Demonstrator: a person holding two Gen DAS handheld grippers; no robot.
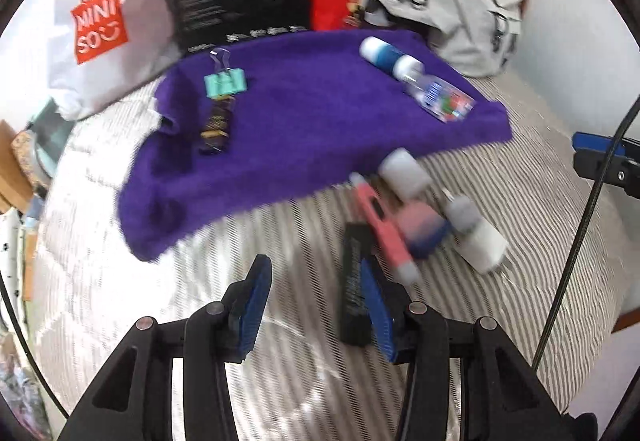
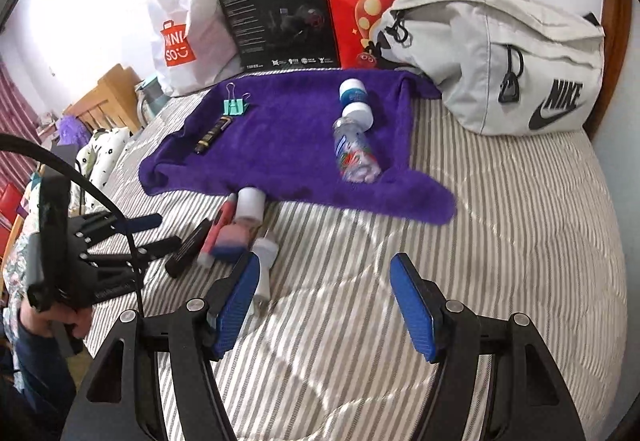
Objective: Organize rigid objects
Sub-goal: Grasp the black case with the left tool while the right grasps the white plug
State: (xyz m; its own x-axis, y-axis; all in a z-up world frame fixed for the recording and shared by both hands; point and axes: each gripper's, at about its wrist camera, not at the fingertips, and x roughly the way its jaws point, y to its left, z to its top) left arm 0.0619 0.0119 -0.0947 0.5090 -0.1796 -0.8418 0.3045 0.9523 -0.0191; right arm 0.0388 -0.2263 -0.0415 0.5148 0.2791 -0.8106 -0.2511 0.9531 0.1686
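Left gripper, lower centre of its wrist view: fingers wide, nothing between them. A black stick-shaped object lies on the striped bed against the inner face of the right-hand finger, long axis running away from the camera, roughly parallel to the fingers. Just past it sits a loose cluster: pink marker, white cylinder, other blurred pieces. Right gripper, lower centre of its view: fingers wide, empty, cluster up-left of it. Purple towel, upper centre, already carries a binder clip, a dark pen and a bottle. Judgement: left is nearer; closing needs a slight shift rightward to centre the stick.
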